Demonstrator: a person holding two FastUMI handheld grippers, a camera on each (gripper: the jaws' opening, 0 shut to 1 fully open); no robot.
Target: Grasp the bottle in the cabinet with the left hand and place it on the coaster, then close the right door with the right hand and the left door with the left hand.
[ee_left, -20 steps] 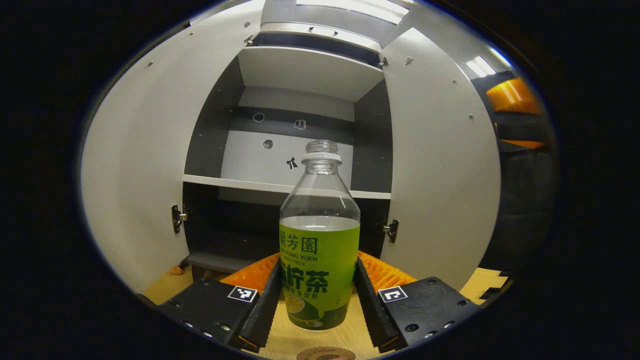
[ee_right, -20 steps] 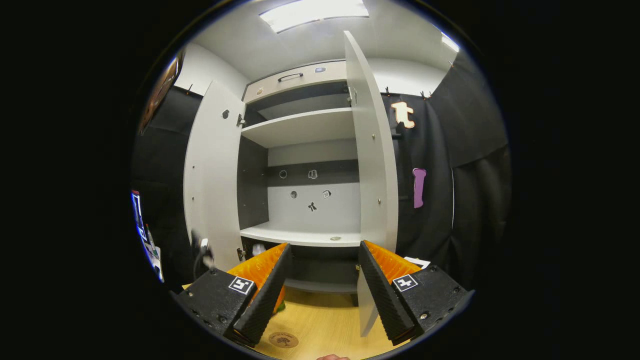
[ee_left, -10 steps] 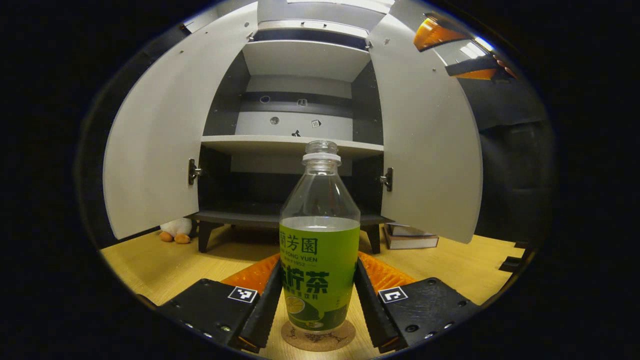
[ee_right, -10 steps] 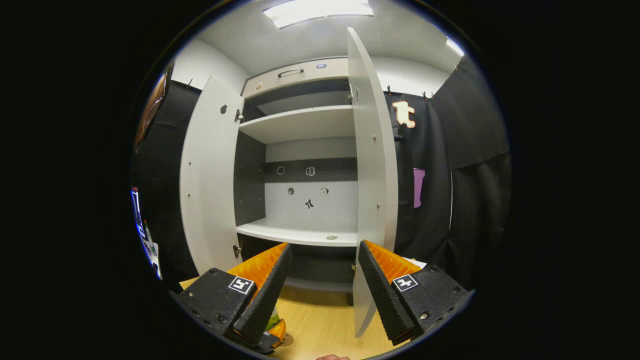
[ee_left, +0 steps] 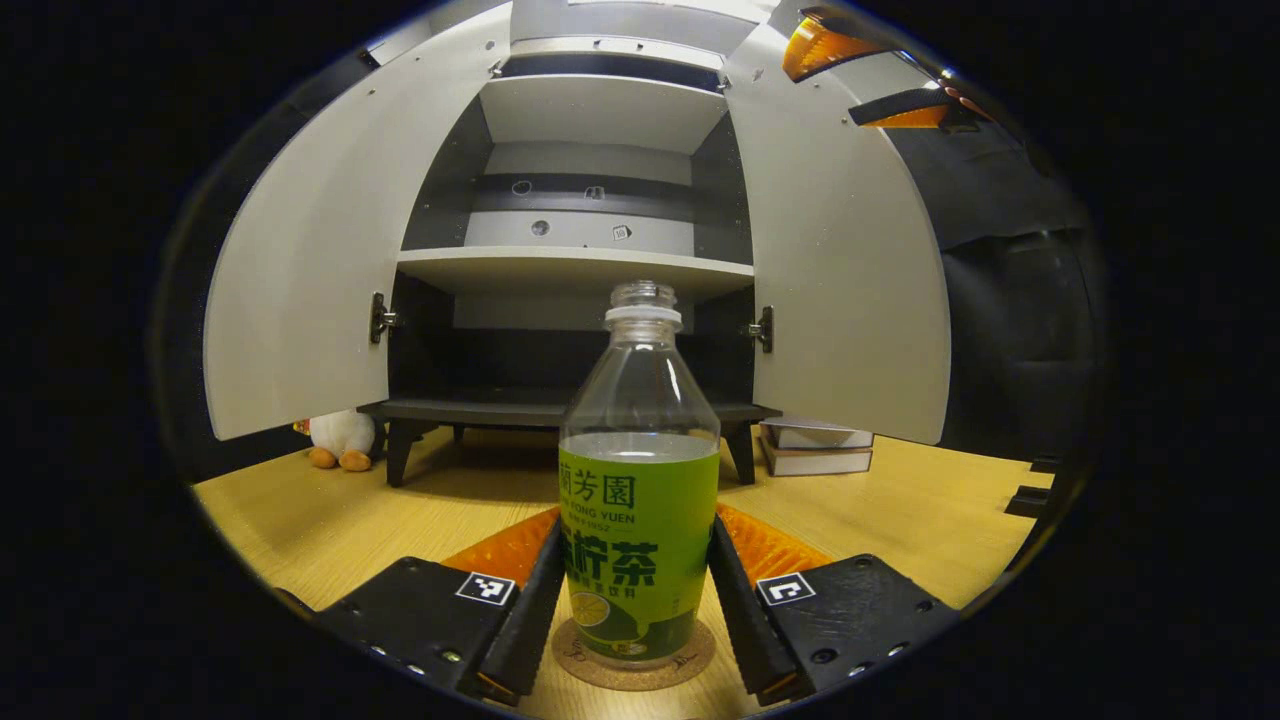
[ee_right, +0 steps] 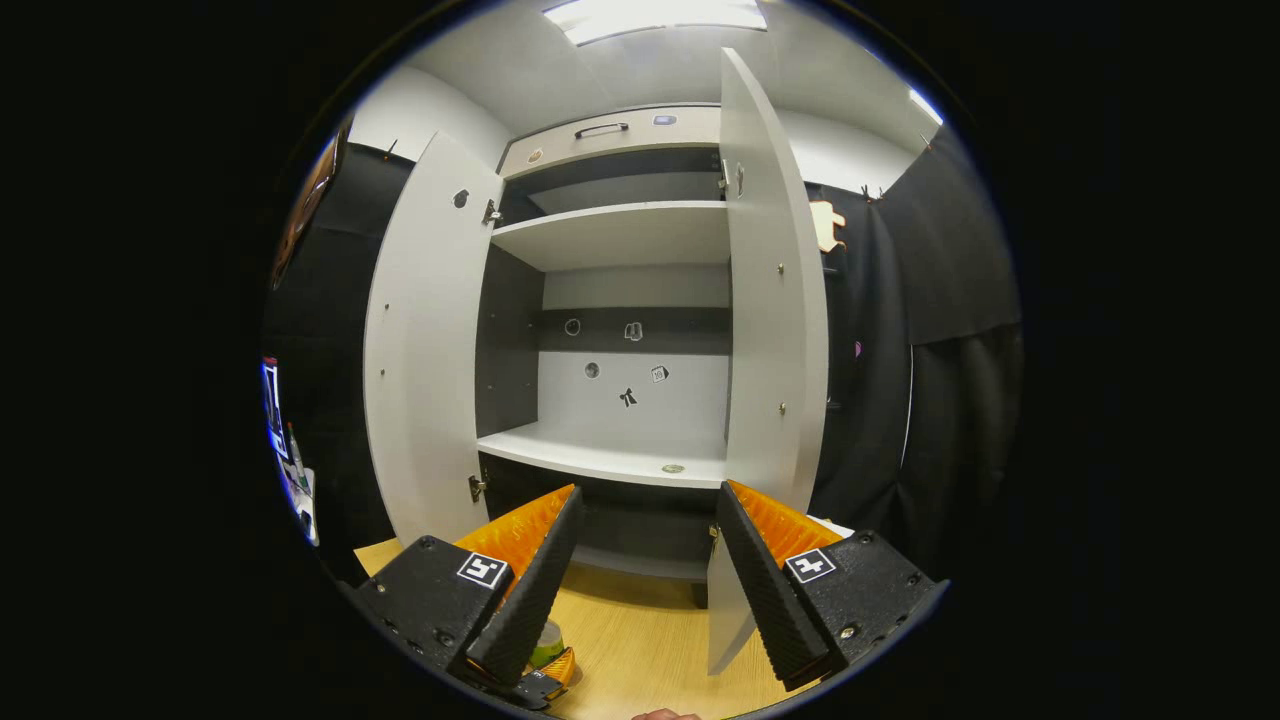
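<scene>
1. Cabinet: straight ahead of the left claw; both doors stand open, the right door just ahead of the right claw.
2. Bottle: upright on the coaster, clamped between the left claw's fingers.
3. Right claw: apart, holding nothing.
4. Risk: the bottle is tall and uncapped; if the left claw drags it while letting go, it may tip and spill.
5. Risk: a hasty swing of the right door could jar the table.

"FONG YUEN" on the bottle label
</scene>
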